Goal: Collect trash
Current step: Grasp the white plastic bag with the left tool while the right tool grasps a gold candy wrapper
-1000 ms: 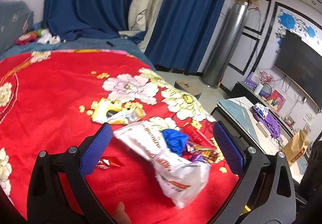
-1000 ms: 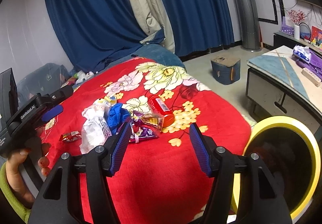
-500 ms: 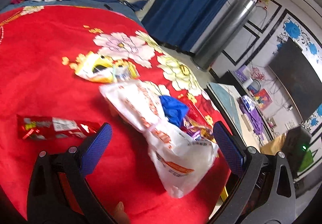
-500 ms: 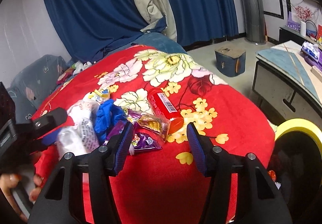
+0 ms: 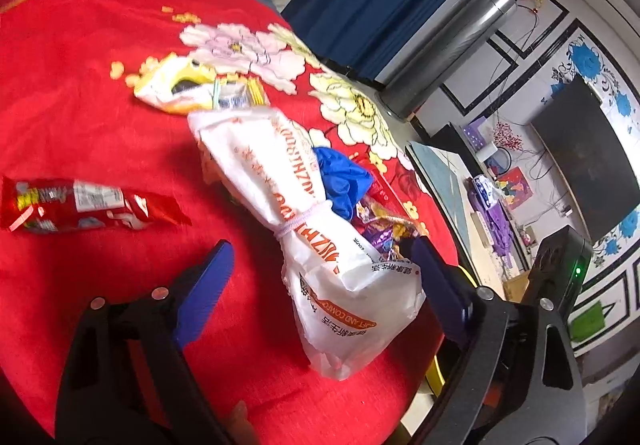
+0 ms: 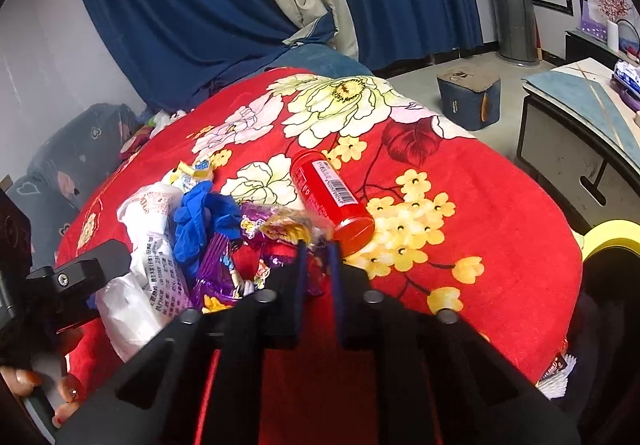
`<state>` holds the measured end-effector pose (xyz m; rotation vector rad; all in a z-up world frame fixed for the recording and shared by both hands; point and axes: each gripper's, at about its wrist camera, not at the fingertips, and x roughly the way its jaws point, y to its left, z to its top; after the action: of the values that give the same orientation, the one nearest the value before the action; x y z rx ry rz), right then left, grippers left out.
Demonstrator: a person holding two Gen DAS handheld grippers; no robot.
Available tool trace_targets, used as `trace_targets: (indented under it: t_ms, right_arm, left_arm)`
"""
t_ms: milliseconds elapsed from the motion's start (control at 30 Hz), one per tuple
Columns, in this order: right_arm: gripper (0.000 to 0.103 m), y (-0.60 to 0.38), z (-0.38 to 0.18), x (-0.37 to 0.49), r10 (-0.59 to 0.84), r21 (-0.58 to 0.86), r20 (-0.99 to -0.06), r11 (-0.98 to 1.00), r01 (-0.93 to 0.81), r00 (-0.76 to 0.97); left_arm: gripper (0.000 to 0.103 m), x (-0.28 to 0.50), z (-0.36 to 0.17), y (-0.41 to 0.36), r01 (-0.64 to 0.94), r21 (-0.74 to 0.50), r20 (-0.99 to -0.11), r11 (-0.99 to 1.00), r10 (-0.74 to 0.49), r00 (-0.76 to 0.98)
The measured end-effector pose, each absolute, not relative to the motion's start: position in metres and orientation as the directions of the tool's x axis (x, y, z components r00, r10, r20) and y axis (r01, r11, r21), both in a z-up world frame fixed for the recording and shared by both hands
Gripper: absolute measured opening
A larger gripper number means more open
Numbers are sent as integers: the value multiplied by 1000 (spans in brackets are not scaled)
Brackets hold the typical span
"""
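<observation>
— Where does the trash lie for us right now?

— Heaped on the red floral blanket (image 6: 480, 205). Nearest our left gripper (image 5: 320, 285) is the white plastic bag (image 5: 320, 245) with orange lettering, cinched by a white band at its middle. Its lower half sits between our wide-spread blue pads (image 5: 204, 293), whose jaws are closing; the pad on the right of the view looks just against the bag, the other stands apart from it.

— And beside the bag?

— A crumpled blue glove (image 5: 340, 181) touches it, with purple and yellow candy wrappers (image 5: 380, 225) just beyond. A red snack packet (image 5: 88, 205) lies apart on the bare blanket, and a yellow-and-white wrapper (image 5: 188, 89) sits above the bag's upper end.

— What do we hold on the right?

— Our right gripper (image 6: 318, 249) has its fingers pressed nearly together at the edge of the clear yellow wrapper (image 6: 292, 225). We cannot tell for sure whether the film is pinched between them. The red can (image 6: 332, 197) lies on its side just beside those tips, and a purple wrapper (image 6: 220, 265) lies lower down.

— Anything further out?

— Our hand (image 6: 40, 385) gripping the left tool at the frame edge, a yellow-rimmed bin (image 6: 612, 241) past the blanket, blue curtains (image 6: 180, 5) behind.
</observation>
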<state>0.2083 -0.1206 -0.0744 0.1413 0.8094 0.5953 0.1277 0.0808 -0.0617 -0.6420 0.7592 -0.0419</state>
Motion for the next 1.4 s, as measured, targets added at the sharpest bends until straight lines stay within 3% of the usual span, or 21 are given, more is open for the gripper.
trace_targets:
  t_ms: [367, 400, 500, 633, 1400]
  right_arm:
    - [8, -134, -66, 187, 558, 334, -600, 825, -455, 572]
    - [8, -135, -65, 186, 558, 332, -597, 826, -456, 576]
    - [8, -138, -61, 181, 559, 323, -583, 826, -462, 590]
    - [8, -142, -55, 178, 562, 323, -564, 824, -466, 605]
    - [8, -169, -23, 162, 549, 323, -485, 836, -444, 681]
  left_arm:
    - [58, 125, -68, 72, -158, -601, -625, 784, -337, 704]
    - [50, 125, -69, 70, -153, -601, -625, 785, -342, 701]
    - [40, 122, -68, 64, -134, -588, -627, 797, -345, 699]
    - [32, 118, -67, 61, -129, -576, -627, 807, -335, 704]
    - [28, 100, -13, 54, -17, -528, -517, 849, -305, 800]
